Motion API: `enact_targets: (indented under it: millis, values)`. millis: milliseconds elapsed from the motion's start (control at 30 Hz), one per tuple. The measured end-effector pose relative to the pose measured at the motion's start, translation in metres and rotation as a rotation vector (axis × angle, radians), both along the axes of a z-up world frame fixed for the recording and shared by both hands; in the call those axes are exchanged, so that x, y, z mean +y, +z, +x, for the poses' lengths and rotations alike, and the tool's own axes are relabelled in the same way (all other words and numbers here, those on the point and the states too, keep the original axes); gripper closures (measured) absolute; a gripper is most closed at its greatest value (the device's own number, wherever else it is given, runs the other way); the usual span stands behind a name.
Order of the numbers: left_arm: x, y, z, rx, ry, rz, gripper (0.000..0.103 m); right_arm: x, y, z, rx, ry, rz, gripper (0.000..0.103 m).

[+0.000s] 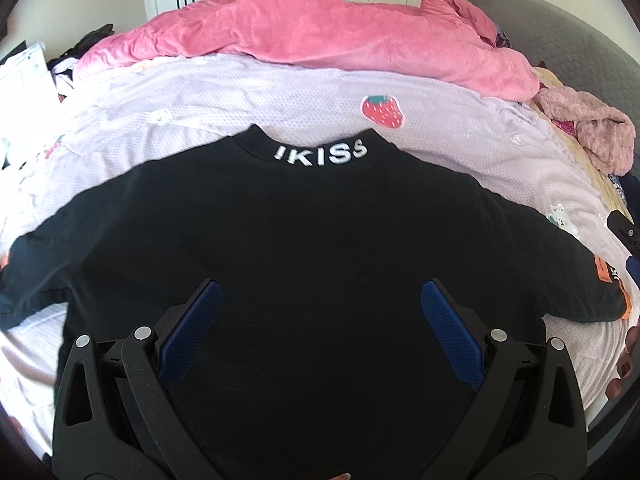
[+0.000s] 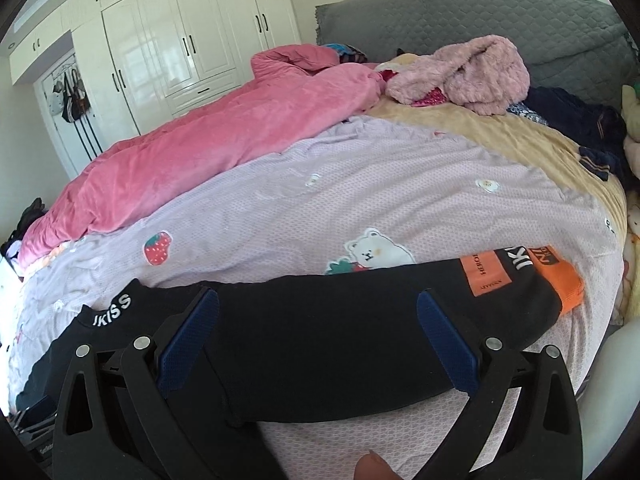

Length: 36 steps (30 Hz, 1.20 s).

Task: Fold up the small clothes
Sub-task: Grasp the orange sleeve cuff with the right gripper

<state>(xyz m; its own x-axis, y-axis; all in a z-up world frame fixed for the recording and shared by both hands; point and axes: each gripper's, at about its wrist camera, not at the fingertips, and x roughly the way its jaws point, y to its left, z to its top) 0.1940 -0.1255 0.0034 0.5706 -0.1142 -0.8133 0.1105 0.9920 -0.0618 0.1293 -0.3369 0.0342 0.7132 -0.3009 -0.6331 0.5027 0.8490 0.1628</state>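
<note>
Black top (image 1: 304, 232) lies flat on the lilac bed cover (image 1: 240, 92), back side up, collar toward the far side; white letters "IKISS" (image 1: 320, 153) on the collar. Both sleeves are spread out sideways. In the left wrist view it fills the centre and lower half of the frame.

Left tongs (image 1: 320, 300) are poised low over the middle of the top's back, pointing toward the collar. Jaws stand wide apart, blue pads (image 1: 192, 332) facing each other, nothing between them but the fabric below. Cannot tell whether the tips touch the cloth.

Right tongs (image 2: 318, 308) are over the top's right sleeve (image 2: 360, 320), which runs across the lower frame to an orange cuff (image 2: 564, 280) at lower right. Jaws likewise spread wide, gripping nothing. A fingertip (image 2: 370, 466) shows at the bottom edge of the right wrist view.

At the right edge of the left wrist view, a dark piece of the other tool shows beside the sleeve end.

Pink quilt (image 1: 320, 36) is bunched along the upper frame, behind the cover. A fluffy pink garment (image 2: 476, 76) sits upper right, near the grey headboard (image 2: 480, 12). White wardrobe (image 2: 168, 48) stands in the upper left.
</note>
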Motion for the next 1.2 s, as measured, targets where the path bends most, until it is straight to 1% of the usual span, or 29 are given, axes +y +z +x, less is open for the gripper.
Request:
enact_targets:
  millis: [200, 267, 300, 367, 400, 433, 567, 667, 733, 967, 1033, 1200]
  values:
    - [-0.011, -0.008, 0.0, 0.005, -0.022, 0.027, 0.009, -0.018, -0.013, -0.006, 0.022, -0.071, 0.012, 0.004]
    - [-0.016, -0.012, 0.0, 0.014, -0.035, 0.025, 0.009, -0.024, -0.018, -0.007, 0.037, -0.092, 0.012, 0.004]
    - [-0.019, -0.014, 0.001, 0.017, -0.042, 0.025, 0.009, -0.028, -0.021, -0.008, 0.045, -0.104, 0.02, 0.004]
    - [-0.027, -0.018, 0.002, 0.025, -0.062, 0.029, 0.009, -0.039, -0.029, -0.011, 0.054, -0.137, 0.075, 0.004]
    - [-0.03, -0.019, 0.003, 0.025, -0.068, 0.03, 0.009, -0.047, -0.033, -0.015, 0.051, -0.169, 0.111, 0.004]
    - [-0.034, -0.02, 0.004, 0.027, -0.078, 0.027, 0.009, -0.052, -0.035, -0.018, 0.047, -0.201, 0.126, 0.004]
    - [-0.046, -0.023, 0.009, 0.024, -0.096, 0.006, 0.009, -0.073, -0.037, -0.04, 0.008, -0.353, 0.156, 0.004]
    - [-0.052, -0.028, 0.013, 0.034, -0.098, -0.007, 0.009, -0.086, -0.043, -0.051, 0.005, -0.438, 0.194, 0.004]
    - [-0.054, -0.031, 0.014, 0.042, -0.096, -0.009, 0.009, -0.093, -0.049, -0.054, 0.009, -0.472, 0.223, 0.004]
    - [-0.052, -0.044, 0.017, 0.067, -0.074, -0.001, 0.009, -0.124, -0.069, -0.059, 0.018, -0.517, 0.308, 0.004]
    - [-0.05, -0.046, 0.017, 0.072, -0.067, 0.0, 0.009, -0.134, -0.073, -0.059, 0.0, -0.52, 0.333, 0.004]
    - [-0.046, -0.047, 0.016, 0.082, -0.053, 0.001, 0.009, -0.158, -0.077, -0.065, -0.105, -0.538, 0.409, 0.005]
